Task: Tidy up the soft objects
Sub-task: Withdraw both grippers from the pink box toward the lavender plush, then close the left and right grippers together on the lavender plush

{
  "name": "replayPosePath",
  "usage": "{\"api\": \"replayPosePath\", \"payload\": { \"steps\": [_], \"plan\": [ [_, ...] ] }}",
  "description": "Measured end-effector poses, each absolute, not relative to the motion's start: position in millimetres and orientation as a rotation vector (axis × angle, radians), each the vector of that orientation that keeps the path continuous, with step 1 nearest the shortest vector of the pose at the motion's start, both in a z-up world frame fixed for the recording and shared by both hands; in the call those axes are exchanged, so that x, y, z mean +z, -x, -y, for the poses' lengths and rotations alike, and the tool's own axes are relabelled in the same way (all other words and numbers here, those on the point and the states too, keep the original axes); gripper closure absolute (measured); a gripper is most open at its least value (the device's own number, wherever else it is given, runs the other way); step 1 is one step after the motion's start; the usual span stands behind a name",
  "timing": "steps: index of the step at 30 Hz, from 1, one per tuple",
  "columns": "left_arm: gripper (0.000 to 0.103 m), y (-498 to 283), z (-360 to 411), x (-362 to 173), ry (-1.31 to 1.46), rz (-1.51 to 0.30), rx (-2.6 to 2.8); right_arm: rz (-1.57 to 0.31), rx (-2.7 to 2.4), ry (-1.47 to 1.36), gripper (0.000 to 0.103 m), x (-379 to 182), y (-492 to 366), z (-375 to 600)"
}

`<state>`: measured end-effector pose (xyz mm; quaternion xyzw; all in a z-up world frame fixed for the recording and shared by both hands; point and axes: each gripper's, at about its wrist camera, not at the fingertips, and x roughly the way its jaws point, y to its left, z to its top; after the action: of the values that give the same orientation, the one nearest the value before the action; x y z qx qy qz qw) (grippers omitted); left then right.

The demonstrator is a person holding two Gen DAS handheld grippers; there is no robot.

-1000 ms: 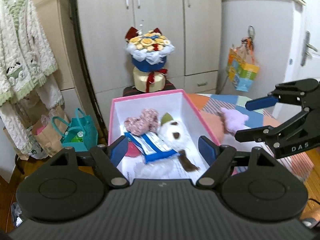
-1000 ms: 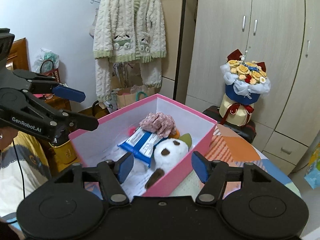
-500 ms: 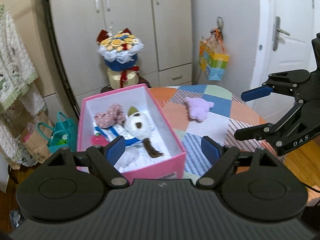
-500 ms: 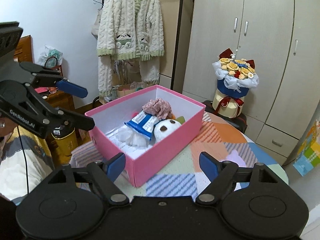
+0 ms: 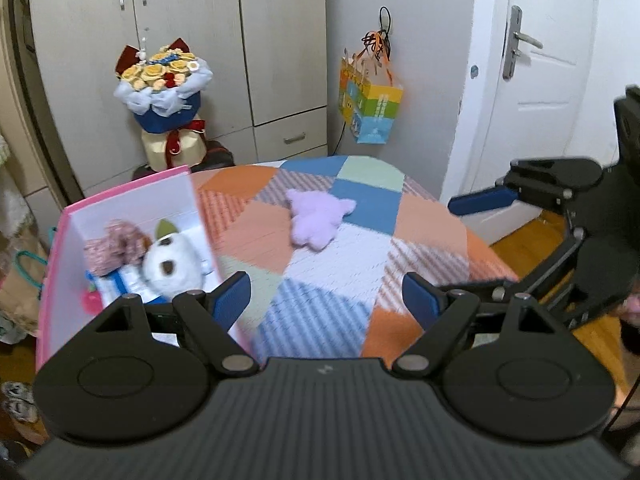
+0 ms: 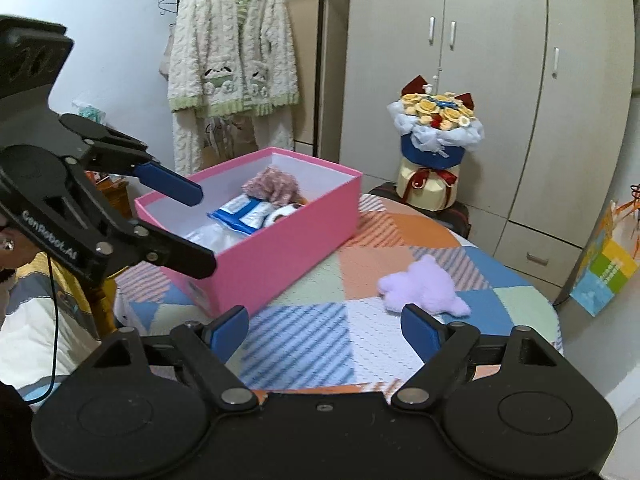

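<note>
A pale purple plush toy [image 5: 316, 220] [image 6: 424, 286] lies alone on the patchwork tablecloth [image 5: 256, 236] [image 6: 304, 340]. To its left stands the pink box [image 5: 120, 192] [image 6: 288, 248], holding a white plush [image 5: 172, 264], a pink knitted piece [image 5: 116, 244] [image 6: 272, 184] and a blue-white packet [image 6: 244, 212]. My left gripper [image 5: 326, 292] [image 6: 196, 230] hangs open above the cloth beside the box, with nothing between its fingers. My right gripper [image 6: 325, 322] [image 5: 468, 248] is open too, short of the purple plush and to its right.
A flower bouquet [image 5: 164, 92] [image 6: 436, 128] stands behind the table in front of the wardrobe. A colourful paper bag [image 5: 370, 108] hangs on the wall, near a white door [image 5: 540, 60]. A fluffy cardigan [image 6: 234, 60] hangs at the left. A person's clothing [image 6: 24, 320] shows beside the table.
Both grippers have drawn away from over the pink box toward the right. The purple plush now sits ahead of both. The right jaws have widened.
</note>
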<state>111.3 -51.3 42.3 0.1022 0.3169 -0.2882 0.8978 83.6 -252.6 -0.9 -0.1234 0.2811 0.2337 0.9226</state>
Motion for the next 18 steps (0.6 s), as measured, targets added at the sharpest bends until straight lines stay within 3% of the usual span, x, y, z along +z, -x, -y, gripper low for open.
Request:
{"api": "replayPosePath", "payload": {
  "steps": [18],
  "plan": [
    [0.024,-211,126,-25,0.086,-0.779,-0.553,-0.574,0.501,0.256,0.016,-61,-184,298]
  ]
}}
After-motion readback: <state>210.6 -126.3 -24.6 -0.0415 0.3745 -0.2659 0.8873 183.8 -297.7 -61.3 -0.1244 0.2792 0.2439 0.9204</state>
